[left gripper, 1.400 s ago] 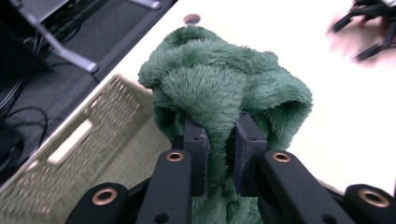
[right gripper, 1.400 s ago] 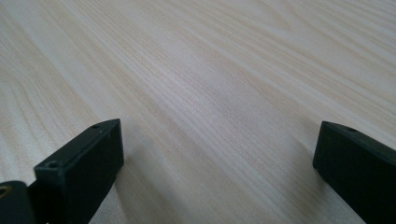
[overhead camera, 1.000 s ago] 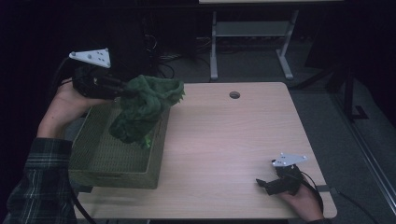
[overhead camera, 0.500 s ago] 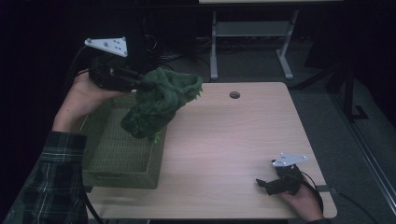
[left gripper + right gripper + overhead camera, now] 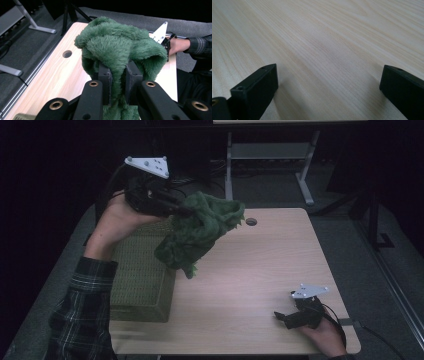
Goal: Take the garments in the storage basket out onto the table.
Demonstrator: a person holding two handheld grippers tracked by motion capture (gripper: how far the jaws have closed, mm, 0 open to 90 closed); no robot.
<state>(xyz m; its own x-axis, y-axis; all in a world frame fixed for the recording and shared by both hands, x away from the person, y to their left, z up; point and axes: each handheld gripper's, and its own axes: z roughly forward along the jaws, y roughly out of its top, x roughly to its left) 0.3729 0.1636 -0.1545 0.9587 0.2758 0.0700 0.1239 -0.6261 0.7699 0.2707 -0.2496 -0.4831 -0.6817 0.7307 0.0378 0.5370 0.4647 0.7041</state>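
Between left gripper (image 5: 117,82) pads: green cloth (image 5: 120,47).

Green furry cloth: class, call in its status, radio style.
Left gripper shut on green furry cloth, held above basket edge. Right gripper open, resting on table. Nothing in the way.

Left gripper (image 5: 117,75): black jaws pinch a fold of fuzzy green plush cloth (image 5: 120,47), held above the light wooden table (image 5: 60,77). Round hole (image 5: 67,53) in tabletop at left.
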